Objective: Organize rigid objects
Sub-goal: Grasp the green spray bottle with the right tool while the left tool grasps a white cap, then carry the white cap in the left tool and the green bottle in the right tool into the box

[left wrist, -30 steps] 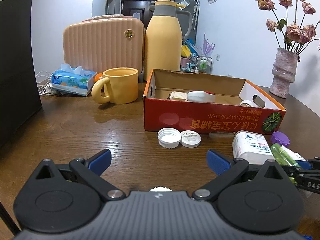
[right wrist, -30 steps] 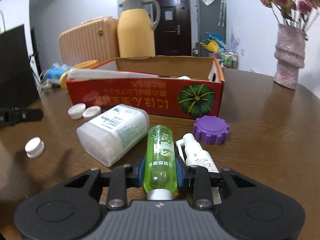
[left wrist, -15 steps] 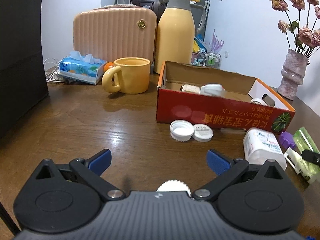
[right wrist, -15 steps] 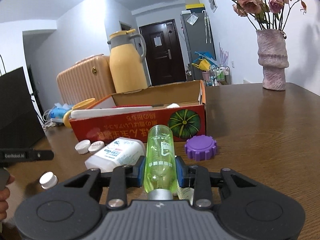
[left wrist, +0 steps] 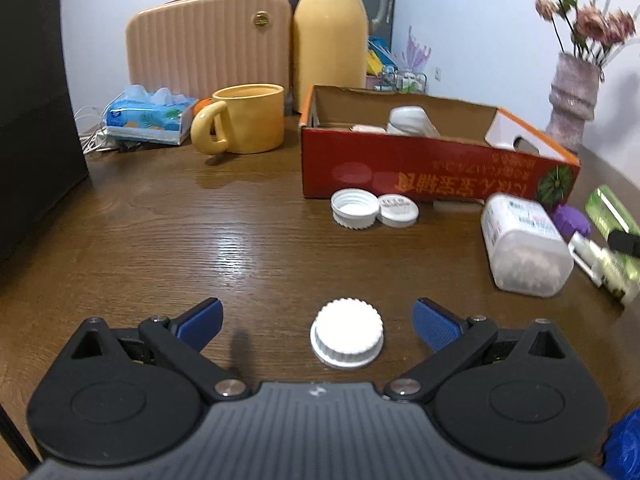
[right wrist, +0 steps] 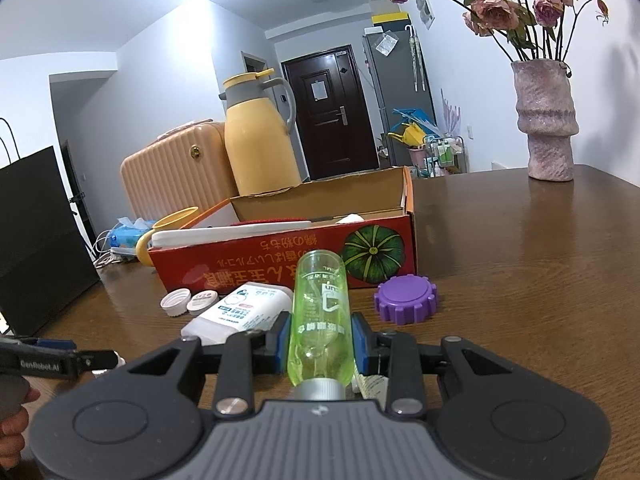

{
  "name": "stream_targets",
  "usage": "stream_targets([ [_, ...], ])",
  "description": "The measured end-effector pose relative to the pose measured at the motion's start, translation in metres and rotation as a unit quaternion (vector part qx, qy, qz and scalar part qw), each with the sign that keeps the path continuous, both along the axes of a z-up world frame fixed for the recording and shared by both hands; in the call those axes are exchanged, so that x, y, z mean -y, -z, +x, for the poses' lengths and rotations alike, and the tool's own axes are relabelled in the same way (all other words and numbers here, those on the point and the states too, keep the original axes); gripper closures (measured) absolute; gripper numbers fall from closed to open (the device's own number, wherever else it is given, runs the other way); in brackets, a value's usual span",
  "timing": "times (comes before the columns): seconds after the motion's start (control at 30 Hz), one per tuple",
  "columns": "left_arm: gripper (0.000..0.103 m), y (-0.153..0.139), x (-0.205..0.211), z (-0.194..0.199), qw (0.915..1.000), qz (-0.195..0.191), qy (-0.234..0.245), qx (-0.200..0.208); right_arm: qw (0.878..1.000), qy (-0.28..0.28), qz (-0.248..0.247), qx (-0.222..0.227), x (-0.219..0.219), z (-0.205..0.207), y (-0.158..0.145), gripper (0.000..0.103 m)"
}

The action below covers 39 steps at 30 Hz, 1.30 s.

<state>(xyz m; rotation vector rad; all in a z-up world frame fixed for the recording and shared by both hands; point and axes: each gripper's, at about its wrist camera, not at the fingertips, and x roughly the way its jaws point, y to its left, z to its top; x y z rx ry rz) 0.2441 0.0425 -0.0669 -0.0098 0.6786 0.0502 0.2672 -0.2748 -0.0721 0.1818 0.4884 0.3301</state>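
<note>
Beside the box (right wrist: 280, 256), right tongs (right wrist: 320, 340) clamp a green bottle (right wrist: 320, 320), its long axis pointing boxward; left tongs (left wrist: 318, 316) gape wide around a white cap (left wrist: 346, 333) on the worktop (left wrist: 200, 232).

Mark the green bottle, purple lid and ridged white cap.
green bottle (right wrist: 320, 316), right wrist view, mid-body between the pads.
purple lid (right wrist: 406, 298), right wrist view, flat top.
ridged white cap (left wrist: 346, 330), left wrist view, top face.
</note>
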Motion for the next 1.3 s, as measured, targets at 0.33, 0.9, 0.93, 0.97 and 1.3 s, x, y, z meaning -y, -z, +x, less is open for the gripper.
stream_targets([
  [0.33,0.001,0.008,0.007,0.008,0.9996,0.024,-0.004,-0.017,1.000,0.000,0.006,0.008,0.002,-0.002,-0.001,0.073],
  [0.9,0.063,0.007,0.017,0.003,0.9989,0.019,0.042,-0.005,1.000,0.006,0.011,0.004,0.003,-0.002,-0.001,0.073],
  [0.93,0.063,0.007,0.017,0.003,0.9989,0.019,0.043,-0.005,1.000,0.007,0.011,0.004,0.003,-0.002,-0.001,0.073],
  [0.97,0.063,0.006,0.017,0.003,0.9989,0.019,0.043,-0.004,1.000,0.007,0.010,0.004,0.003,-0.002,-0.001,0.073],
  [1.3,0.063,-0.005,0.017,-0.006,0.9994,0.003,0.022,0.026,1.000,0.013,0.011,0.002,0.002,-0.001,-0.001,0.073],
])
